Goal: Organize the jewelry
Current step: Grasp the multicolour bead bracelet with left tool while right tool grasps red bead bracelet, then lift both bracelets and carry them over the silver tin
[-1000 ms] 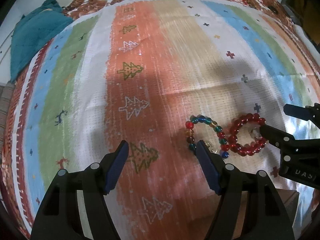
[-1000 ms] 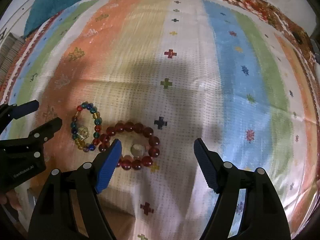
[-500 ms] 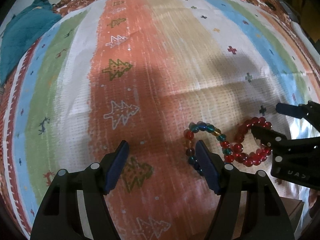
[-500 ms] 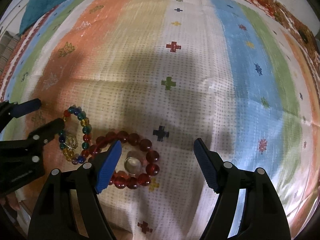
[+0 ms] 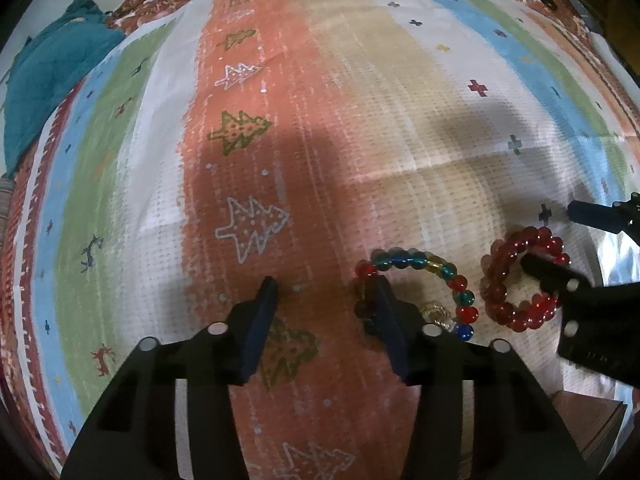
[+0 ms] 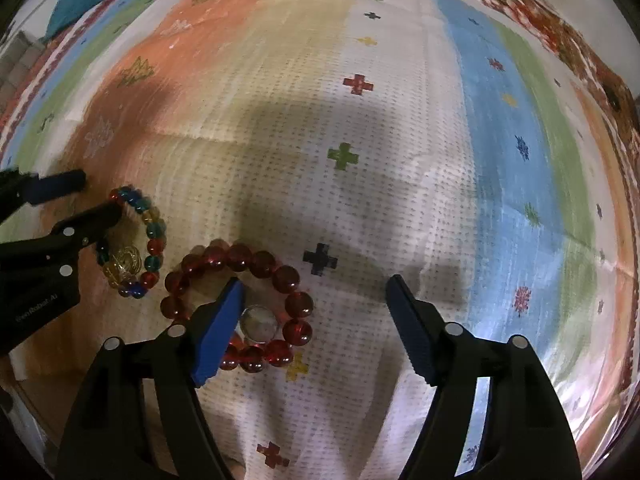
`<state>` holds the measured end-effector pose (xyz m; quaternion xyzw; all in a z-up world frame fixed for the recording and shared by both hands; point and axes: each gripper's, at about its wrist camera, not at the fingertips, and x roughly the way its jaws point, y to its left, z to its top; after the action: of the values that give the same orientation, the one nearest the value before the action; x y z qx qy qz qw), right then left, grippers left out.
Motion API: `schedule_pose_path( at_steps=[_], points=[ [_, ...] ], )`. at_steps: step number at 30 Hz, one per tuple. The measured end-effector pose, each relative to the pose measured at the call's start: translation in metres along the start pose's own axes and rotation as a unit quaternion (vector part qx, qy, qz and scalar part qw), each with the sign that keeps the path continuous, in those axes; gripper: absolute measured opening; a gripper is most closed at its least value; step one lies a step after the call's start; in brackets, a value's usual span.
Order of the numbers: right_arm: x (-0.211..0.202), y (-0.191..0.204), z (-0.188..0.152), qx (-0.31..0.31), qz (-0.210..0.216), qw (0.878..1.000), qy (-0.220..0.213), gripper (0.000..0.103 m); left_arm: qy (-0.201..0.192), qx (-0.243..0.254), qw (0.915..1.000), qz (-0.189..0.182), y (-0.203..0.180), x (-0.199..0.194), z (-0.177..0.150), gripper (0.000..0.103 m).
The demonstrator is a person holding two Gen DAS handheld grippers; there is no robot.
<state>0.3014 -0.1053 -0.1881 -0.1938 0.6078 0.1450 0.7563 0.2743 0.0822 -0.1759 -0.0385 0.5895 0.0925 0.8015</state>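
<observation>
A multicoloured bead bracelet (image 5: 436, 268) with a gold charm (image 5: 436, 314) lies on the striped cloth, next to a red bead bracelet (image 5: 500, 292). My left gripper (image 5: 326, 288) is open, its right finger (image 5: 390, 320) standing inside the multicoloured ring's left side. In the right wrist view the red bracelet (image 6: 280, 272) holds a clear round stone (image 6: 258, 322) inside it. My right gripper (image 6: 314, 288) is open, with its left finger (image 6: 220, 324) over the red ring's middle. The multicoloured bracelet (image 6: 154, 232) lies to its left.
A striped patterned cloth (image 5: 320, 120) covers the table. A teal cloth (image 5: 52, 68) lies bunched at the far left corner. The table's near edge and a brown floor patch (image 5: 588, 424) show at the lower right of the left wrist view.
Both grippers have come down and forward over the bracelets. The left gripper's right finger now sits inside the multicoloured ring, and the right gripper's left finger inside the red ring.
</observation>
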Motion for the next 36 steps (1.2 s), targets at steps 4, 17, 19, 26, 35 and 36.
schedule_pose_path(
  at_steps=[4, 17, 19, 26, 35, 36],
  points=[
    [0.001, -0.008, 0.000, 0.009, 0.008, 1.000, -0.001, 0.058, 0.004, -0.009, 0.9999, 0.005, 0.003, -0.002, -0.002, 0.027],
    [-0.006, -0.017, 0.004, 0.019, 0.016, 1.000, -0.009, 0.016, 0.001, -0.027, 0.9996, 0.007, 0.011, -0.014, -0.002, 0.009],
    [-0.008, -0.017, 0.003, 0.022, 0.018, 1.000, -0.012, 0.015, -0.001, -0.034, 0.9994, -0.003, 0.013, -0.018, -0.002, 0.009],
    [-0.029, -0.024, -0.008, 0.031, 0.034, 0.998, -0.030, 0.014, -0.017, -0.041, 0.9987, -0.026, 0.014, -0.039, -0.002, 0.009],
    [-0.060, -0.008, -0.011, 0.026, 0.062, 0.996, -0.057, 0.014, -0.042, -0.039, 0.9976, -0.039, 0.004, -0.064, 0.000, 0.009],
    [-0.062, -0.008, -0.012, 0.027, 0.064, 0.996, -0.060, 0.014, -0.043, -0.038, 0.9976, -0.039, 0.002, -0.066, 0.000, 0.009]
  ],
)
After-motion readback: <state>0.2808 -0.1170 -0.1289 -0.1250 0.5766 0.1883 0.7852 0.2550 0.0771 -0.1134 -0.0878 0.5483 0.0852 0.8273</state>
